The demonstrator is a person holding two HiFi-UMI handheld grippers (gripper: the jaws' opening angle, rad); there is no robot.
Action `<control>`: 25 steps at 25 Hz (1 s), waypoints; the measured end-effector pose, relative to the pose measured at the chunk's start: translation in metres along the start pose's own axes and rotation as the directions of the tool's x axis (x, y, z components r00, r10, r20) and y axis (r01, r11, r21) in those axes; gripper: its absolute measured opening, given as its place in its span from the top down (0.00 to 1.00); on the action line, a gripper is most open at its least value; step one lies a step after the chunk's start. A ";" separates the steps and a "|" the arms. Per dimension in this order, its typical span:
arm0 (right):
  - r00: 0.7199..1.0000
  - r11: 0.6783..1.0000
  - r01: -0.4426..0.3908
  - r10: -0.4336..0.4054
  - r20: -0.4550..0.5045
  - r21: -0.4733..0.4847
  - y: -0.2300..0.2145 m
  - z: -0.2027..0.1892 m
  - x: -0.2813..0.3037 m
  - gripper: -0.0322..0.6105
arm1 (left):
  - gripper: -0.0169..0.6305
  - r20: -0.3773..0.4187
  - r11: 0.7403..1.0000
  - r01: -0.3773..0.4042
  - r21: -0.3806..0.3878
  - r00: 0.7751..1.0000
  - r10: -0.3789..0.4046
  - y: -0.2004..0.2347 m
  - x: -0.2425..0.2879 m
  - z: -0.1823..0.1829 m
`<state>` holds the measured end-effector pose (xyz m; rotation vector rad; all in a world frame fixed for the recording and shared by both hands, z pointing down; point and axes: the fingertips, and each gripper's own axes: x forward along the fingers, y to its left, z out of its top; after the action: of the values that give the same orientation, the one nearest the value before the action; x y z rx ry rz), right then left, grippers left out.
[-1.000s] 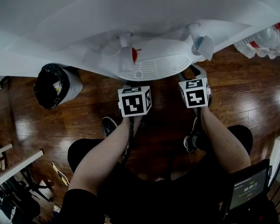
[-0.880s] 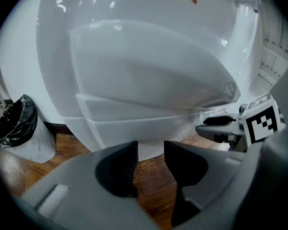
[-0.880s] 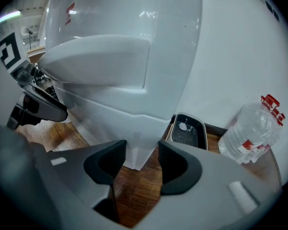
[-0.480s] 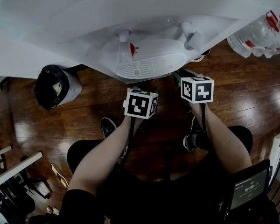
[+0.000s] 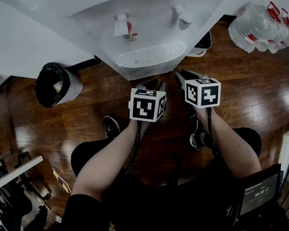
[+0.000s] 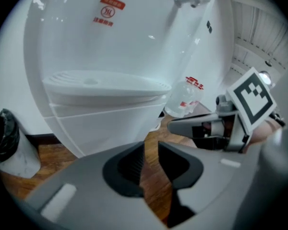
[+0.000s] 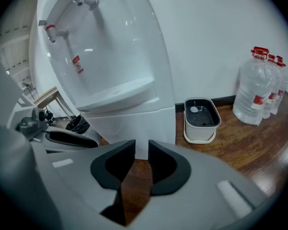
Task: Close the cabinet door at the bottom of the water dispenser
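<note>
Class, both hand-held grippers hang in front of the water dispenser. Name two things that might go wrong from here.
1. The left hand-held gripper and right hand-held gripper, whose jaws have just been closing with nothing between them, sit close side by side; moving together they may knock each other.
2. A white tub and water bottles stand on the floor right of the water dispenser; a wide swing might hit them.

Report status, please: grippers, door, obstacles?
Left gripper, right gripper: empty, jaws just closed further, narrow gap. Door looks shut. Bin, bottles stand aside.
</note>
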<state>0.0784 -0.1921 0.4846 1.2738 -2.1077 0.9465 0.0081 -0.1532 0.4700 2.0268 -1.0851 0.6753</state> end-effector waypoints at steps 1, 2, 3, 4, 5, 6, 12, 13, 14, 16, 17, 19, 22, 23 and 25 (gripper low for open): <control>1.000 1.000 -0.002 0.002 0.003 -0.009 0.002 -0.001 -0.002 0.81 | 0.81 0.013 1.000 -0.004 0.012 1.000 0.004 -0.003 -0.001 0.001; 1.000 1.000 -0.005 0.006 0.007 -0.018 0.004 -0.003 -0.005 0.82 | 0.82 0.027 1.000 -0.009 0.022 1.000 0.008 -0.006 -0.002 0.003; 1.000 1.000 -0.009 0.010 0.013 -0.028 0.007 -0.004 -0.008 0.82 | 0.82 0.041 0.999 -0.014 0.029 0.999 0.013 -0.009 -0.003 0.004; 1.000 0.999 -0.012 0.013 0.019 -0.043 0.009 -0.005 -0.011 0.82 | 0.82 0.054 0.999 -0.020 0.034 0.998 0.019 -0.011 -0.004 0.005; 1.000 0.998 -0.012 0.014 0.025 -0.064 0.011 -0.006 -0.013 0.82 | 0.82 0.066 0.999 -0.027 0.037 0.997 0.025 -0.012 -0.005 0.006; 0.999 0.996 -0.012 0.015 0.031 -0.089 0.014 -0.008 -0.016 0.82 | 0.82 0.075 0.999 -0.034 0.041 0.997 0.031 -0.012 -0.009 0.005; 0.998 0.976 0.013 0.000 0.058 -0.219 0.040 -0.030 -0.040 0.83 | 0.82 0.105 0.992 -0.082 0.096 0.992 0.071 -0.013 -0.044 -0.015; 0.998 0.974 0.018 -0.003 0.066 -0.224 0.042 -0.032 -0.043 0.84 | 0.82 0.114 0.988 -0.098 0.117 0.990 0.085 -0.013 -0.047 -0.018; 0.997 0.974 0.021 -0.004 0.078 -0.224 0.044 -0.032 -0.047 0.84 | 0.82 0.129 0.983 -0.116 0.140 0.987 0.098 -0.014 -0.050 -0.020; 0.994 0.976 0.029 -0.004 0.111 -0.218 0.048 -0.031 -0.055 0.85 | 0.82 0.175 0.970 -0.146 0.192 0.978 0.113 -0.020 -0.057 -0.020; 0.992 0.976 0.033 -0.005 0.130 -0.215 0.050 -0.029 -0.060 0.85 | 0.82 0.201 0.964 -0.156 0.218 0.973 0.112 -0.024 -0.061 -0.019; 0.985 0.976 0.041 -0.004 0.170 -0.215 0.057 -0.027 -0.069 0.85 | 0.82 0.247 0.951 -0.166 0.260 0.964 0.101 -0.035 -0.068 -0.018; 0.974 0.975 0.047 0.004 0.227 -0.218 0.070 -0.028 -0.082 0.86 | 0.82 0.284 0.947 -0.169 0.271 0.955 0.089 -0.045 -0.081 -0.023; 0.971 0.974 0.047 0.007 0.241 -0.220 0.074 -0.029 -0.086 0.86 | 0.82 0.288 0.951 -0.167 0.260 0.954 0.088 -0.046 -0.085 -0.025; 0.967 0.975 0.041 0.016 0.254 -0.220 0.081 -0.037 -0.093 0.86 | 0.82 0.298 0.959 -0.163 0.233 0.950 0.089 -0.047 -0.094 -0.028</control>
<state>0.0491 -0.0866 0.4169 1.3477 -2.3202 0.5415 -0.0021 -0.0681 0.4023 2.3448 -1.3642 0.6259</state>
